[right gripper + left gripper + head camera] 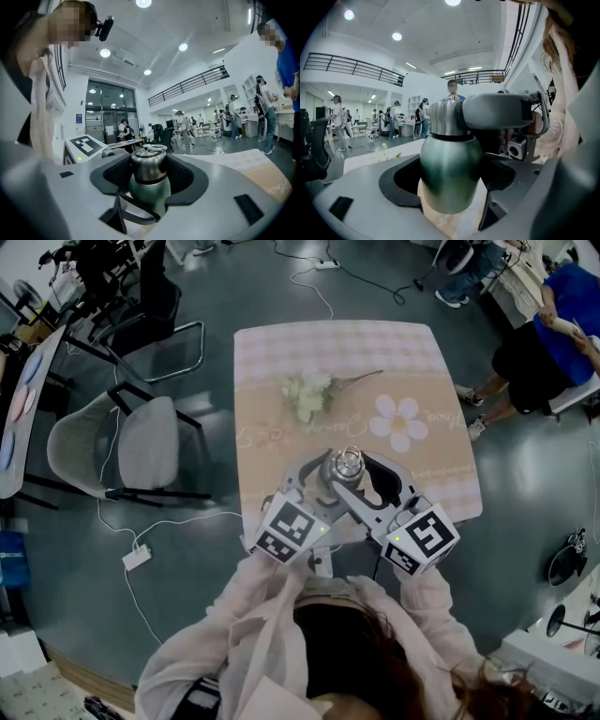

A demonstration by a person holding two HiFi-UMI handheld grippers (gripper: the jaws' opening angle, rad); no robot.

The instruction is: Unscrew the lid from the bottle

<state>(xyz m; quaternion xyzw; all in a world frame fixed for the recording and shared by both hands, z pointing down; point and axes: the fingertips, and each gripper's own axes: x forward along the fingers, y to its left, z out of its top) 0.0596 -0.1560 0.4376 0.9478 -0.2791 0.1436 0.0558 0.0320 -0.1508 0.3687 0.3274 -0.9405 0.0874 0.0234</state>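
Honestly, this smooth green metal bottle (450, 178) looks rigid but slippery: left gripper (452, 164) jaws clamp its belly, right gripper (150, 160) jaws squeeze the shiny steel lid (149, 169). Good spots, I reckon.

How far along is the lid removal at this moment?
Done: both grips look set. The left tool clamps the green bottle by its body, and the right tool is closed around the steel lid. In hand: the twist, though one moment cannot show turning. Left: the lid sits on the neck, so loosening and lifting it off remain.
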